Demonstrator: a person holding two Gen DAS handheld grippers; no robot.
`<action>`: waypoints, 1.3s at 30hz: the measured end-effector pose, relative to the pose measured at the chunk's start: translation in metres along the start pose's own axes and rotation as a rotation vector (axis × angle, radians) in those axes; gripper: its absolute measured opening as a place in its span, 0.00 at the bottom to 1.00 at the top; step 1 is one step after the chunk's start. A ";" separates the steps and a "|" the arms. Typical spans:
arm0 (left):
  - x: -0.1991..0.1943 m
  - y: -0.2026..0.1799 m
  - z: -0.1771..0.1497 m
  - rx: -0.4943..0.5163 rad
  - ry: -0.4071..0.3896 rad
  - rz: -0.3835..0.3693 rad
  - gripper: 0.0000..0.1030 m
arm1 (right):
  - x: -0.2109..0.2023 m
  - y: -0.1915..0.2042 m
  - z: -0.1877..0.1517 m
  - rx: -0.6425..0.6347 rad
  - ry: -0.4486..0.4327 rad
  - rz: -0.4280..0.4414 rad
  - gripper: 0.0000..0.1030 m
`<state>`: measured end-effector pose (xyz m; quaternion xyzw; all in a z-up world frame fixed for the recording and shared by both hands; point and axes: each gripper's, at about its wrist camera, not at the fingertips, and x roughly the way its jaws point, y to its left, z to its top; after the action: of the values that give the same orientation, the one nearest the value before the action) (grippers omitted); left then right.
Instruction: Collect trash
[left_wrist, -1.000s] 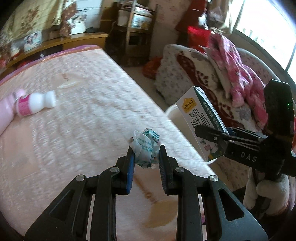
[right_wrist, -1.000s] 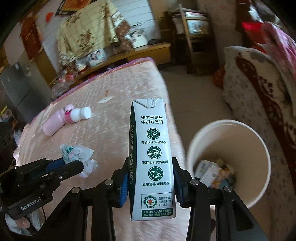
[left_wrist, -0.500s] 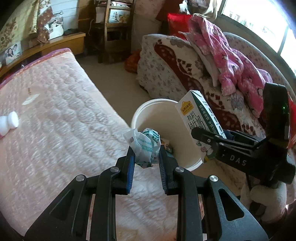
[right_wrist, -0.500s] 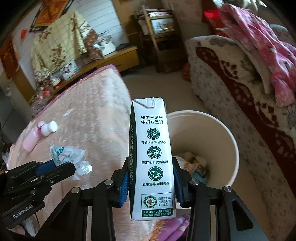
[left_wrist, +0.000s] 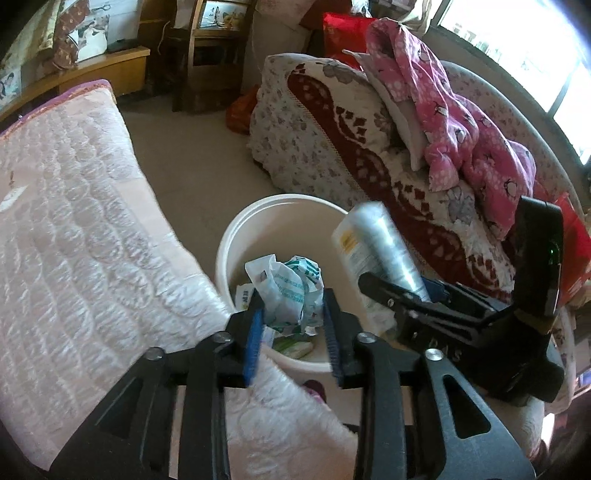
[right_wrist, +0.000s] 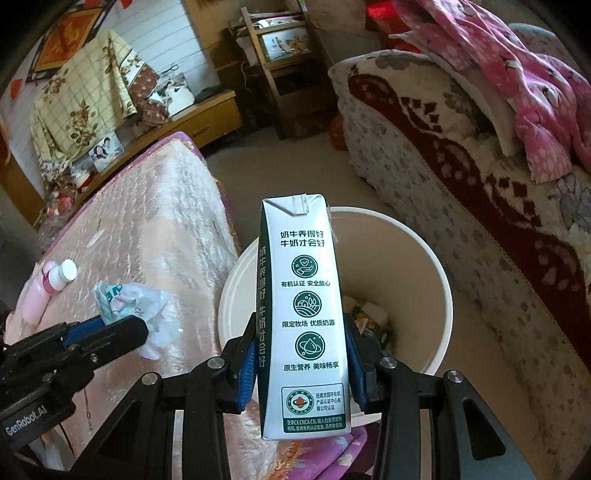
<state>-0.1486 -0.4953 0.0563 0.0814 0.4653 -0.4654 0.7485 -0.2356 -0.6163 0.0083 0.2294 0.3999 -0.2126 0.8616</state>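
Observation:
My left gripper (left_wrist: 291, 332) is shut on a crumpled white-and-green wrapper (left_wrist: 290, 291) and holds it over the near rim of the white trash bucket (left_wrist: 236, 236). My right gripper (right_wrist: 301, 365) is shut on an upright white-and-green milk carton (right_wrist: 303, 314), held above the bucket (right_wrist: 424, 258), which has several scraps at its bottom. The carton (left_wrist: 376, 243) shows blurred in the left wrist view, over the bucket's right side. The wrapper (right_wrist: 129, 299) and left gripper (right_wrist: 107, 332) show at the left of the right wrist view. A pink bottle with a white cap (right_wrist: 55, 277) lies on the bed.
The bucket stands on the floor between the pink quilted bed (left_wrist: 74, 240) on the left and a floral sofa (left_wrist: 332, 122) with pink clothes (left_wrist: 461, 122) on the right. A wooden shelf (right_wrist: 280, 48) and a low cabinet (right_wrist: 207, 118) stand at the back.
Both grippers have moved right from over the bed to over the bucket, still holding the wrapper and the carton. The bucket now sits closer beneath both.

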 end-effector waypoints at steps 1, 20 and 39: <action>0.002 0.000 0.001 -0.006 -0.003 -0.015 0.43 | 0.000 -0.003 0.000 0.008 -0.003 -0.008 0.61; -0.031 0.009 -0.016 -0.031 -0.088 0.107 0.55 | -0.035 0.005 -0.008 0.004 -0.099 -0.006 0.61; -0.146 0.002 -0.050 0.039 -0.336 0.232 0.56 | -0.137 0.080 -0.038 -0.109 -0.389 -0.056 0.77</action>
<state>-0.1976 -0.3760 0.1408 0.0703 0.3125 -0.3921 0.8624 -0.2947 -0.5049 0.1118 0.1258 0.2428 -0.2549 0.9275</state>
